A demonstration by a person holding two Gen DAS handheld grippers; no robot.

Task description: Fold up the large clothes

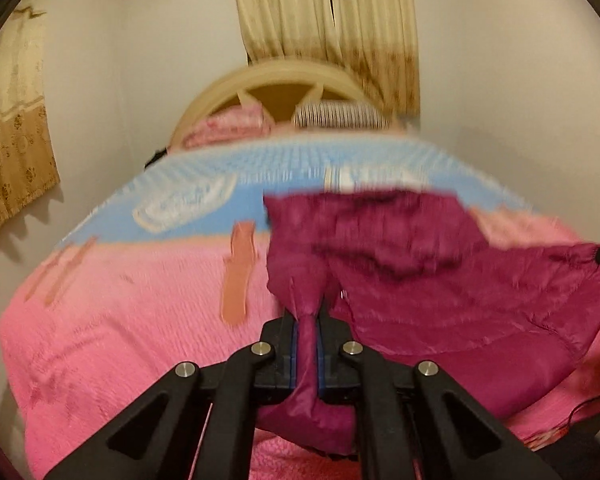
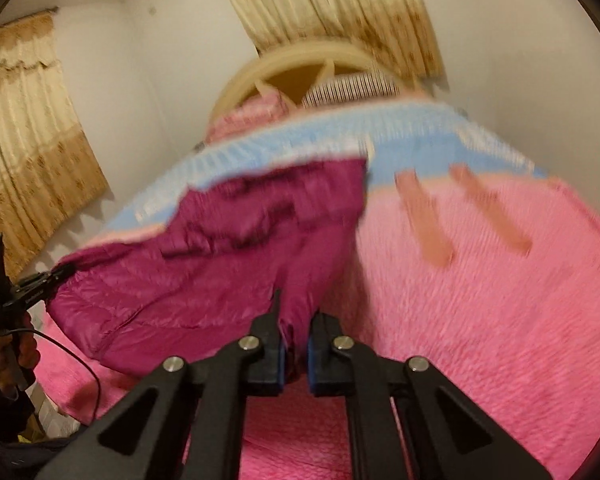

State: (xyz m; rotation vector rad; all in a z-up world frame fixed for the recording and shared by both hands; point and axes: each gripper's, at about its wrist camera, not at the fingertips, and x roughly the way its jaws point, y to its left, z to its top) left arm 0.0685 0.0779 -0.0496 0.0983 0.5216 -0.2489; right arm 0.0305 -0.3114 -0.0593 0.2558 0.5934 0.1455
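Magenta jacket (image 1: 440, 280) hangs stretched between left gripper (image 1: 308, 320) and right gripper (image 2: 294, 332), each clamped on a corner, above the pink bed (image 2: 480, 300); no fold visible yet.

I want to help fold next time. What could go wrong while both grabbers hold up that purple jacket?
The left gripper and the right gripper each pinch only a small bunch of the purple jacket, so the slick-looking fabric might slip out. The pictures are blurred from fast movement, so the hanging jacket could land crooked on the pink bedspread.
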